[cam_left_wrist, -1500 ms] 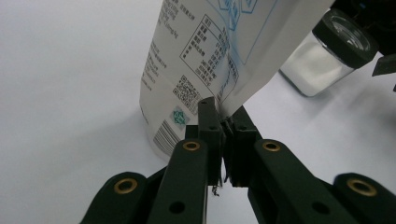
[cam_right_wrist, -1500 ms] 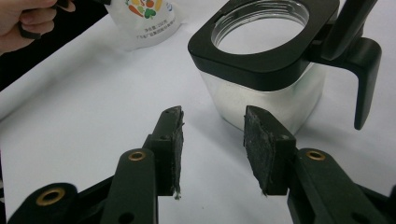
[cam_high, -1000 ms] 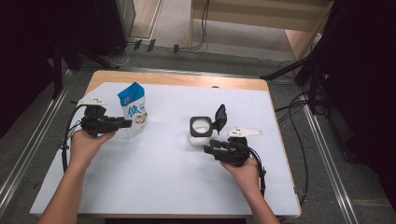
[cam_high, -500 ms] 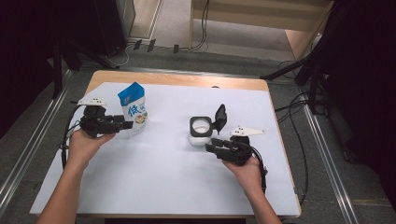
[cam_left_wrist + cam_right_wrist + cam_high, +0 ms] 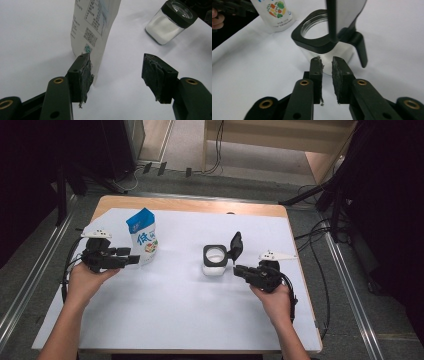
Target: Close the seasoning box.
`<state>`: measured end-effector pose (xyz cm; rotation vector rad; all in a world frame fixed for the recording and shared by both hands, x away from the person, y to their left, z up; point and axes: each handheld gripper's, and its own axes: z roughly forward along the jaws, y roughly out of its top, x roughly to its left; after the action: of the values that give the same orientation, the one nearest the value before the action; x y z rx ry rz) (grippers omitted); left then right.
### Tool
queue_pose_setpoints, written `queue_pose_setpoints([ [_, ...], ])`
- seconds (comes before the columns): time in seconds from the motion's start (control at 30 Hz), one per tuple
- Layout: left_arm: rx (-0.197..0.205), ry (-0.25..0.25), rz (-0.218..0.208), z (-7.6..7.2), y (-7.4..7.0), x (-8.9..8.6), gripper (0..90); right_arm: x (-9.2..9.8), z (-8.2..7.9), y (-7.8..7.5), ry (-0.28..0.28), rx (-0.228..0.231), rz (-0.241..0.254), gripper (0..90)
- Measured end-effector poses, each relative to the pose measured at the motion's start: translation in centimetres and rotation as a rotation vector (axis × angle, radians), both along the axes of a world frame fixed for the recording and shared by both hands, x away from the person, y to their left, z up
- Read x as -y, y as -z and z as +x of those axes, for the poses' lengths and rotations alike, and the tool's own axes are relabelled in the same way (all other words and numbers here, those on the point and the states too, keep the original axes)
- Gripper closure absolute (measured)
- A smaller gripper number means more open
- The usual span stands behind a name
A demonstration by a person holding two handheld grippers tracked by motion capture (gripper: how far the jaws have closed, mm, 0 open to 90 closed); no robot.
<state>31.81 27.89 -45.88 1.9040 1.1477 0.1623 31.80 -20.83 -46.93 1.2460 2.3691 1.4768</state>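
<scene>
A person's left gripper [image 5: 134, 260], its jaws just opened and apart, rests one pad against the upright white-and-blue printed paper pouch [image 5: 142, 236] at the table's far left. At the right, the right gripper [image 5: 238, 269], its jaws just drawn nearly closed on nothing, sits just beside the square glass jar of white powder [image 5: 215, 260], its black flip lid [image 5: 236, 245] raised.

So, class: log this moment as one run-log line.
left gripper: jaws just opened, beside pouch | right gripper: jaws just closed, empty | jar: lid open
</scene>
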Motion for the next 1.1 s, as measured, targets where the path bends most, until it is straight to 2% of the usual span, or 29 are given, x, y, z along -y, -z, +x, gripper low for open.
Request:
queue_pose_setpoints([
  [0.03, -0.001, -0.001, -0.01, -0.1, 0.1, -0.1, 41.2, 0.1, 0.1, 0.0, 0.003, 0.001, 0.001, 84.5],
  [0.13, -0.003, -0.003, -0.005, -0.5, 0.4, -0.2, 41.2, 0.5, 0.6, -0.2, 0.025, 0.001, 0.001, 89.7],
  [0.27, -0.01, -0.012, 0.003, -1.1, 0.8, -0.3, 41.1, 0.8, 1.4, -0.5, 0.044, 0.017, 0.009, 90.0],
  [0.4, -0.018, -0.012, 0.006, -1.6, 1.2, -0.5, 41.1, 0.9, 2.5, -0.8, 0.063, 0.015, 0.018, 90.0],
  [0.53, -0.021, -0.008, 0.003, -2.2, 1.5, -0.8, 41.1, 0.9, 3.6, -0.9, 0.074, 0.006, 0.052, 90.0],
  [0.77, -0.03, -0.004, 0.001, -3.2, 2.2, -0.7, 41.2, 0.8, 5.3, -1.6, 0.085, 0.005, 0.061, 90.0],
  [0.87, -0.033, 0.004, 0.007, -3.3, 2.5, -0.5, 41.3, 0.8, 6.1, -1.8, 0.097, 0.001, 0.088, 90.0],
  [1.1, -0.03, 0.026, 0.025, -3.0, 2.7, 0.1, 41.3, 0.2, 7.0, -1.9, 0.085, 0.002, 0.082, 90.0],
])
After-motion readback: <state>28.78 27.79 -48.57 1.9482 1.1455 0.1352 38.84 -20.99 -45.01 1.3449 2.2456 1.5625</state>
